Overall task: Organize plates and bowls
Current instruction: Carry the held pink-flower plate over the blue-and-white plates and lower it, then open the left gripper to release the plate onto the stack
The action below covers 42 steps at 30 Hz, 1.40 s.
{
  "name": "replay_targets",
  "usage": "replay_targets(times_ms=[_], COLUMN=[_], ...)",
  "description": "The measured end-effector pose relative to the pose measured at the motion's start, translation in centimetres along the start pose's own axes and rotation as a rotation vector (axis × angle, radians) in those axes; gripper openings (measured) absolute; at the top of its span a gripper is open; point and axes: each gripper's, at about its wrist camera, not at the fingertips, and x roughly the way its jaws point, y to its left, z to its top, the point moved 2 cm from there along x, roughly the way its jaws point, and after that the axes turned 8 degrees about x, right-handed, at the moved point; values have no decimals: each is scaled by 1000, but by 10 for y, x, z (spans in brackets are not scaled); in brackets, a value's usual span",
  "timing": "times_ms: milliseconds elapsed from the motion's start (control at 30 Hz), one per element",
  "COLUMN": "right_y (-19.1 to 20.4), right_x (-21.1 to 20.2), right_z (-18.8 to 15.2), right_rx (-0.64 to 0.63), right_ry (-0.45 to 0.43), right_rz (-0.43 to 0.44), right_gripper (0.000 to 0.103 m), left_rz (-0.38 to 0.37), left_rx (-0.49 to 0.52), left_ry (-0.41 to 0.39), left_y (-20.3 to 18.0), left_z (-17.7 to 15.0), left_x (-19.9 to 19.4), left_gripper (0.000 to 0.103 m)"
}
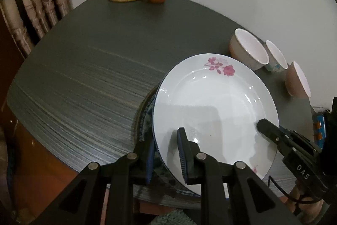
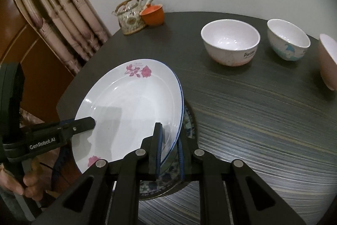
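Plate-stacking step: left gripper [image 1: 166,158] and right gripper [image 2: 170,152] jaws each pinch the rose plate's [image 1: 212,104] rim above the patterned plate [image 2: 168,179]; next, lower evenly, then release.

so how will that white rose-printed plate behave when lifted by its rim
The white rose-printed plate looks glazed and glossy, so probably slippery between the fingers. It seems rigid ceramic, likely chipping if dropped onto the patterned plate beneath. Held at opposite rims, it may tilt.

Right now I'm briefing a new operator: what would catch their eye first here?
The white rose plate, held tilted at the table's near edge over a dark patterned plate, both grippers' fingers straddling its rim. Next, three bowls in a row to the right, and a teapot at the back.
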Motion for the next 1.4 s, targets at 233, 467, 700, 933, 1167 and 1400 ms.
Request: replay_targets(times_ms=[233,467,700,933,1167,1400], right_y=[0,0,-1,-2,2,6], right_x=[12,21,29,33,38,41], right_z=[-9,-12,-13,-14,-19,-18], right_rx=[-4,-5,6,9,-1,-12], right_ry=[38,66,93,105,122,130], right_rz=[-21,-40,-46,-67,-100,-127], right_gripper=[14,14,14,16,25,29], left_rz=[8,24,35,50,58,60], left_rx=[-3,-3,1,24,35,34], left_ry=[42,66,61,63,50,42], left_y=[5,6,4,-10,-10,-14], left_z=[-3,-6,-5,-1,0,1], left_x=[14,23,25,37,38,41], left_gripper=[20,20,20,20,20,22])
